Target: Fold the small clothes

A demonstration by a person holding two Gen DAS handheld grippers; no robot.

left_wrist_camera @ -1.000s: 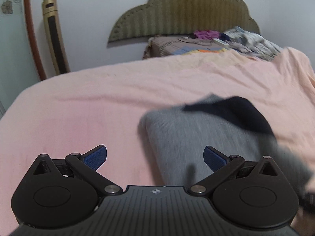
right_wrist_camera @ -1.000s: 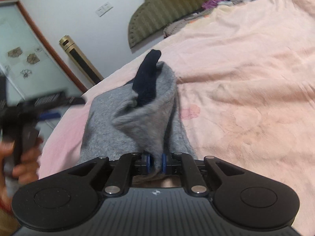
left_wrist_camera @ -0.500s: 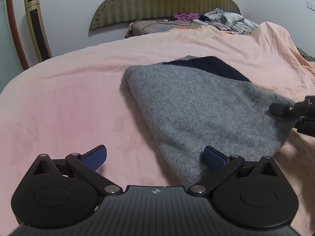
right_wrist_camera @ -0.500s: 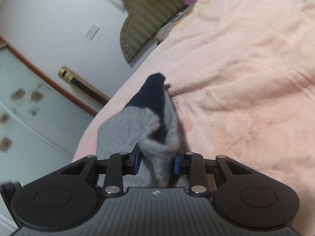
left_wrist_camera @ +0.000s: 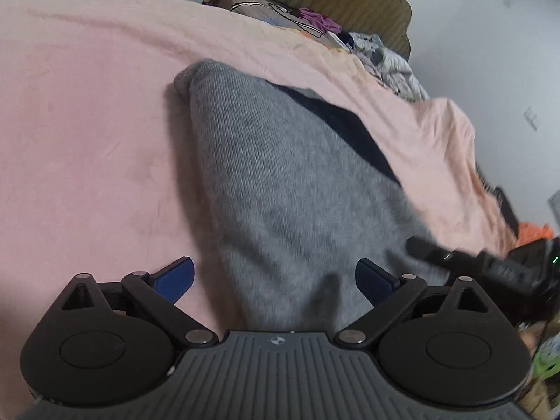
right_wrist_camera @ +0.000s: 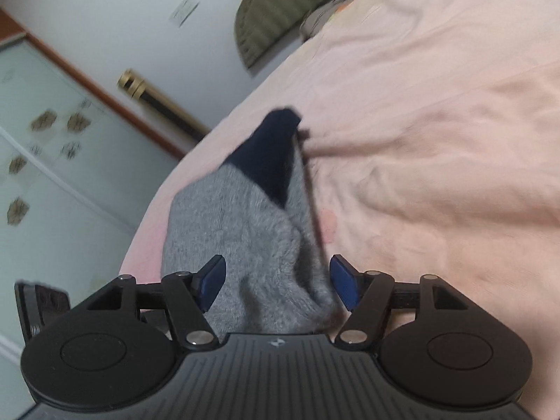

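One grey sock [left_wrist_camera: 290,192] with a navy toe lies on one pink bed [left_wrist_camera: 87,122], between two grippers [left_wrist_camera: 276,276] [right_wrist_camera: 276,280].

The left gripper [left_wrist_camera: 276,276] is black plastic. It has two round flat discs, one on each side, and thin black bars joined with shiny silver screws. Its finger pads [left_wrist_camera: 176,274] are blue. The middle part is dark grey with raised stripes and a tiny round mark. The right gripper [right_wrist_camera: 276,281] looks the same, with blue pads [right_wrist_camera: 211,280] too.
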